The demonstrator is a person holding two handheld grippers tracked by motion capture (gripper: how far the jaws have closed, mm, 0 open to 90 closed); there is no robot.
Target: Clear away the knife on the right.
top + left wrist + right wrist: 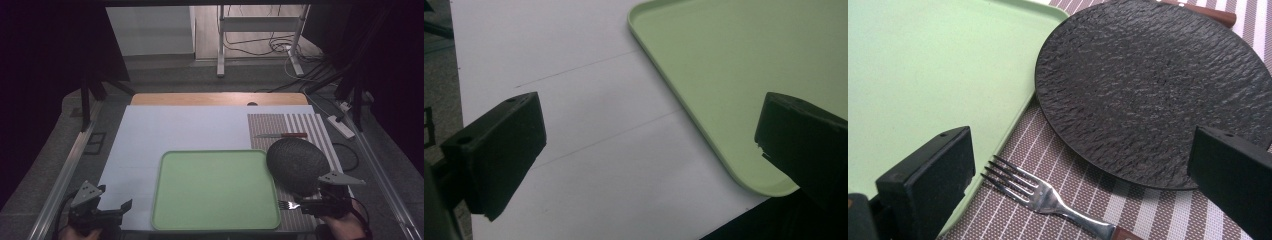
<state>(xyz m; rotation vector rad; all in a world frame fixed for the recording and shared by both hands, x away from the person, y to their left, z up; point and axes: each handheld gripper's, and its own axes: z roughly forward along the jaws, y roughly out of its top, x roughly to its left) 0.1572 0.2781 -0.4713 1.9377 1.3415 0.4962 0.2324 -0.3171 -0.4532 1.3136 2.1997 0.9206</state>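
Observation:
A pale green tray [170, 220] lies empty at the front middle of the table. To its right, a rough black plate [297, 162] rests on a striped placemat [280, 125], its left edge close to the tray's rim [1020, 117]. A fork [1048, 192] with a brown handle lies on the mat in front of the plate [1158, 90], tines toward the tray. A brown-handled knife [282, 135] lies behind the plate. My right gripper [312, 204] hovers open over the fork, jaws wide apart. My left gripper [115, 212] is open over the white sheet [574, 100], left of the tray [744, 75].
The white sheet [180, 130] covers most of the table; a wooden strip [215, 99] shows at its far edge. A power strip [341, 126] lies on the floor at right, a metal stand [260, 35] and cables behind the table.

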